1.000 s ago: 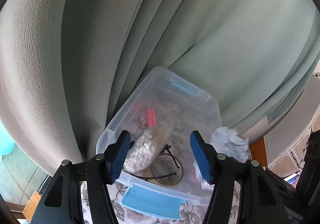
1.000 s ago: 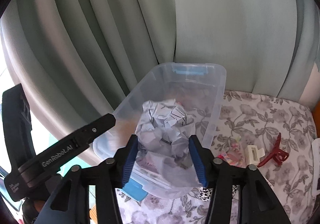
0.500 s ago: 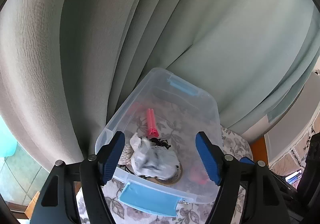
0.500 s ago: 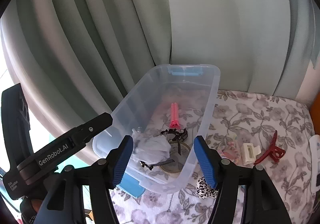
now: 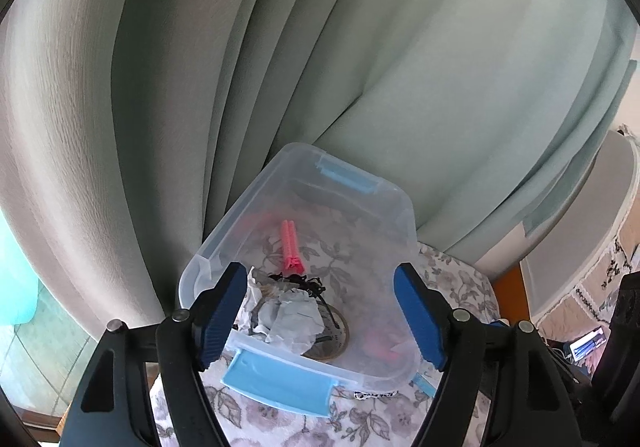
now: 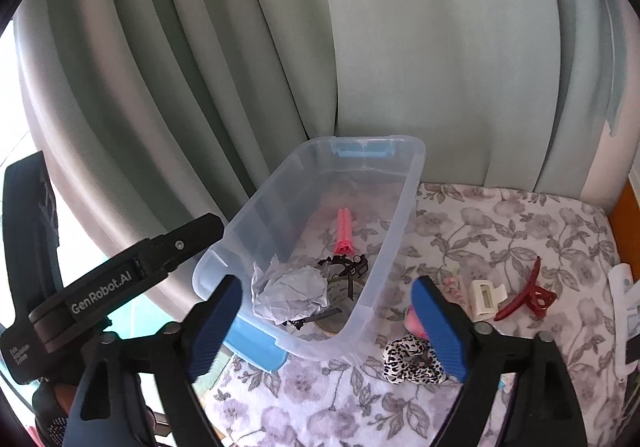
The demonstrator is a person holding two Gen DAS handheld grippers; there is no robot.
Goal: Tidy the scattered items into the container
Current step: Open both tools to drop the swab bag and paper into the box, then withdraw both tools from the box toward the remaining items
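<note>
Holding both grippers over the near end of the bin, you have nothing gripped: your left gripper (image 5: 320, 313) has its fingers spread, and your right gripper (image 6: 328, 323) has its fingers opening. Beyond them the crumpled paper (image 6: 290, 293) lies inside the clear plastic bin (image 6: 400, 207) with a pink clip (image 6: 345, 231). Right of the bin, a leopard-print scrunchie (image 6: 408, 361), white claw clip (image 6: 486, 297) and red claw clip (image 6: 528, 293) wait on the floral-covered surface (image 6: 500, 231).
</note>
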